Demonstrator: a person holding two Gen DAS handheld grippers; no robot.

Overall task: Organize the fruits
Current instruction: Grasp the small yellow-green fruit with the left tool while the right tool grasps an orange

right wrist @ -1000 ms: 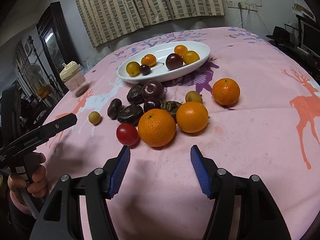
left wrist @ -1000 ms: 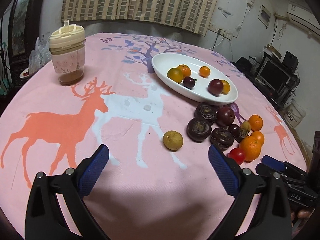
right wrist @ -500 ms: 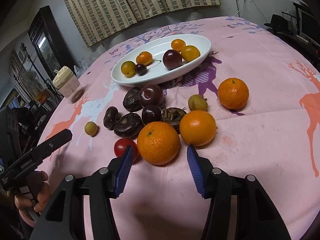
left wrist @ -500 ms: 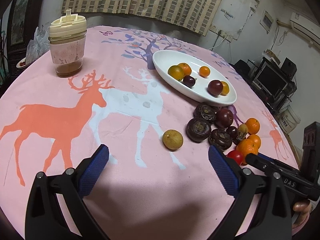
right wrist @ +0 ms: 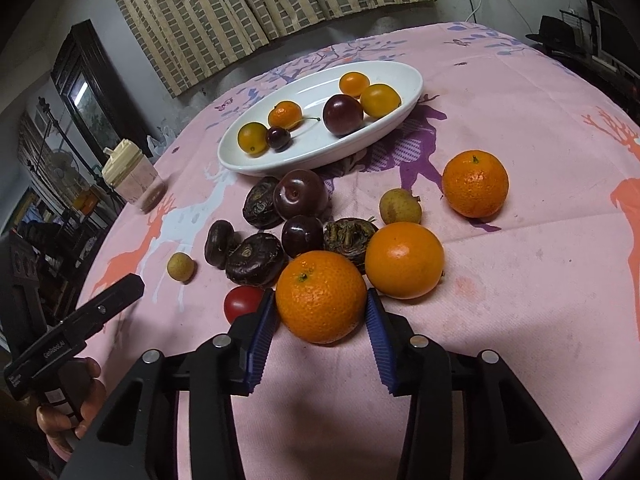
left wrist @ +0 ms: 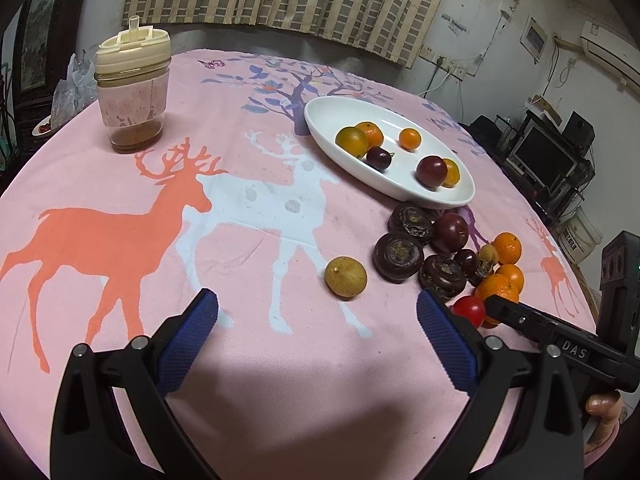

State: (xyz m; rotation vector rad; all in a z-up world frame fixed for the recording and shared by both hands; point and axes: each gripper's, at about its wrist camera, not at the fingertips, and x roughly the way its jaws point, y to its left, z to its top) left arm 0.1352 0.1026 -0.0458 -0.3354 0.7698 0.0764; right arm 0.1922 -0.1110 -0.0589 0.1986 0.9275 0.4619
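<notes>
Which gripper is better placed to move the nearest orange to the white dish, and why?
Right: the right gripper is closing around that orange; the left gripper stands open over bare cloth.

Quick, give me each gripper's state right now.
Left gripper: open, holding nothing.
Right gripper: jaws closing around the nearest orange; a firm grip cannot be told yet.

Pink tablecloth (left wrist: 248, 92) printed with orange, white deer; white dish (right wrist: 320, 148); orange mandarin (right wrist: 320, 296); blue-padded black tool (right wrist: 320, 320).
</notes>
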